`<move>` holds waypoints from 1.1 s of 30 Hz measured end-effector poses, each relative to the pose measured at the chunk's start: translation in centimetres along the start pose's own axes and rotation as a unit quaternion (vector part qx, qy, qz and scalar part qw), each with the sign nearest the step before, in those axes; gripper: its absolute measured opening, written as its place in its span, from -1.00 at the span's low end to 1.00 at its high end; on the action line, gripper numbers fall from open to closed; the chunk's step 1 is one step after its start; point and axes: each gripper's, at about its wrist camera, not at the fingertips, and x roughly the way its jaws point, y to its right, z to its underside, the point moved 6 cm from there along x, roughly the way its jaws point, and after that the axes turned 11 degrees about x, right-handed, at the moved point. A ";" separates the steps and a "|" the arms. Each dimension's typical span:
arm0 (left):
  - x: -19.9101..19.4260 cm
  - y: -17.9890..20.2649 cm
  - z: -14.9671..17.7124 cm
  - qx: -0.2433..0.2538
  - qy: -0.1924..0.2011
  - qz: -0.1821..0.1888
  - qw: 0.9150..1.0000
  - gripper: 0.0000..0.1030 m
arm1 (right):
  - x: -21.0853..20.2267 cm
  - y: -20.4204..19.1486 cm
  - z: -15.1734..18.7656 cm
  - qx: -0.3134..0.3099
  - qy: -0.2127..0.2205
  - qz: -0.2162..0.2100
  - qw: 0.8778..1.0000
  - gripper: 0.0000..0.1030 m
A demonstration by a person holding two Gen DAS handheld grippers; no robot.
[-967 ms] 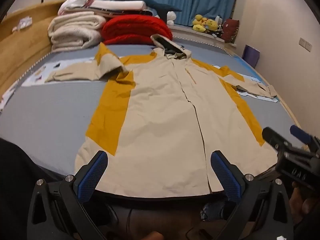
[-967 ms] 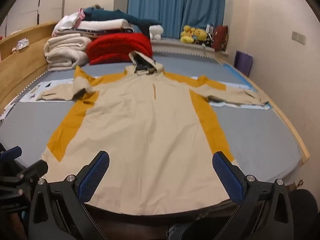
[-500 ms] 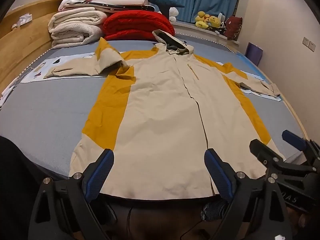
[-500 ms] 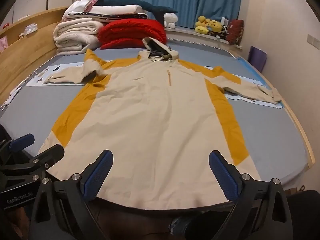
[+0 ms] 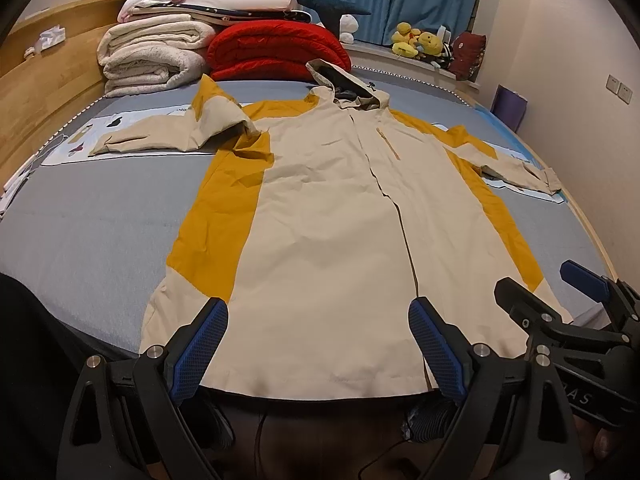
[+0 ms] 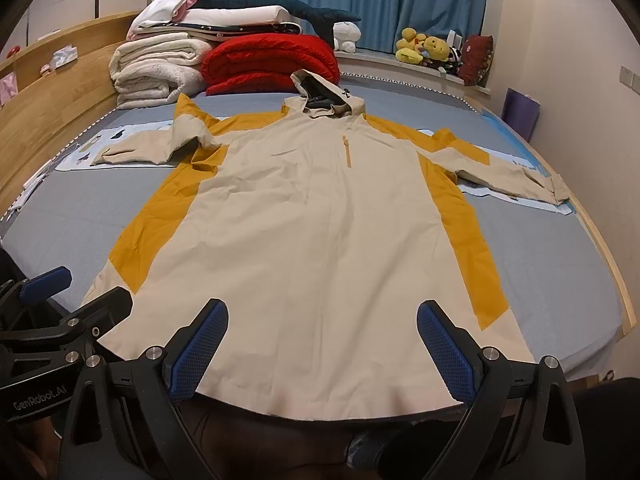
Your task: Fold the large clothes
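A beige and mustard hooded jacket point(image 5: 320, 216) point(image 6: 320, 208) lies flat, front up, on the grey bed point(image 5: 92, 216), sleeves spread to both sides and hood toward the far end. Its left sleeve point(image 5: 168, 136) is bunched at the shoulder. The hem reaches the bed's near edge. My left gripper point(image 5: 318, 312) hovers over the hem's left half, open, nothing between its blue pads point(image 5: 200, 348). My right gripper point(image 6: 322, 310) hovers over the hem's right half, also open and empty. Each gripper shows at the other view's edge: right gripper point(image 5: 560, 292), left gripper point(image 6: 76, 292).
Folded white blankets point(image 5: 152, 56) and a red quilt point(image 5: 276, 52) are piled at the far end of the bed. A wooden board point(image 5: 48, 80) runs along the left side. Plush toys point(image 5: 416, 44) sit on the sill; a purple bag point(image 5: 510, 106) stands by the right wall. Papers point(image 5: 80, 144) lie under the sleeves.
Both grippers have moved forward toward the hem, so the jacket looks larger. The jaws of both stand slightly narrower than before. The jacket has not moved.
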 end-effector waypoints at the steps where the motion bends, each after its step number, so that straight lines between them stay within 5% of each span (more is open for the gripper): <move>1: 0.0 0.0 0.0 0.000 0.000 0.000 1.000 0.73 | -0.5 -0.3 -0.3 0.000 0.001 0.002 1.000 0.85; 33: -0.1 0.2 0.0 0.000 0.002 -0.001 1.000 0.74 | -0.2 -0.2 -0.8 -0.004 0.008 0.003 1.000 0.85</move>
